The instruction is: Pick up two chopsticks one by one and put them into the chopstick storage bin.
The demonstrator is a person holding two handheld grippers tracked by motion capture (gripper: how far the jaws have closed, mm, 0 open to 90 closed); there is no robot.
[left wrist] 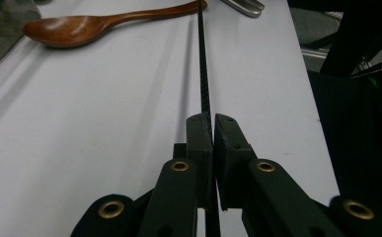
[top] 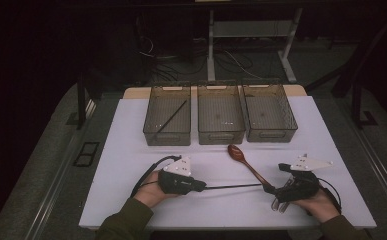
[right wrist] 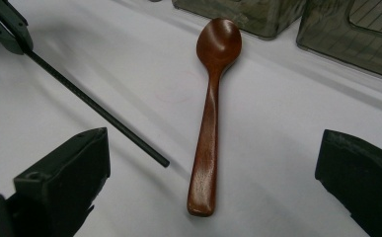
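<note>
My left gripper (top: pixel 200 186) (left wrist: pixel 212 121) is shut on one end of a thin black chopstick (top: pixel 231 186) (left wrist: pixel 204 74), which lies low over the white table and points right toward the other hand. A brown wooden spoon (top: pixel 242 159) (right wrist: pixel 210 113) lies on the table, bowl toward the bins and handle toward my right gripper (top: pixel 270 189) (right wrist: pixel 213 143). That gripper is open, its jaws spread wide on either side of the spoon's handle end without touching it. The chopstick's free tip (right wrist: pixel 163 161) ends just left of the handle. The left gripper (right wrist: pixel 6 27) appears at the top left of the right gripper view.
Three clear bins stand in a row at the back; the left bin (top: pixel 167 131) holds another black chopstick (top: pixel 172 116), while the middle bin (top: pixel 220 135) and right bin (top: pixel 271 133) look empty. A metal piece (left wrist: pixel 245 6) lies beyond the spoon. The table's front edge (top: pixel 221 226) is close to both hands.
</note>
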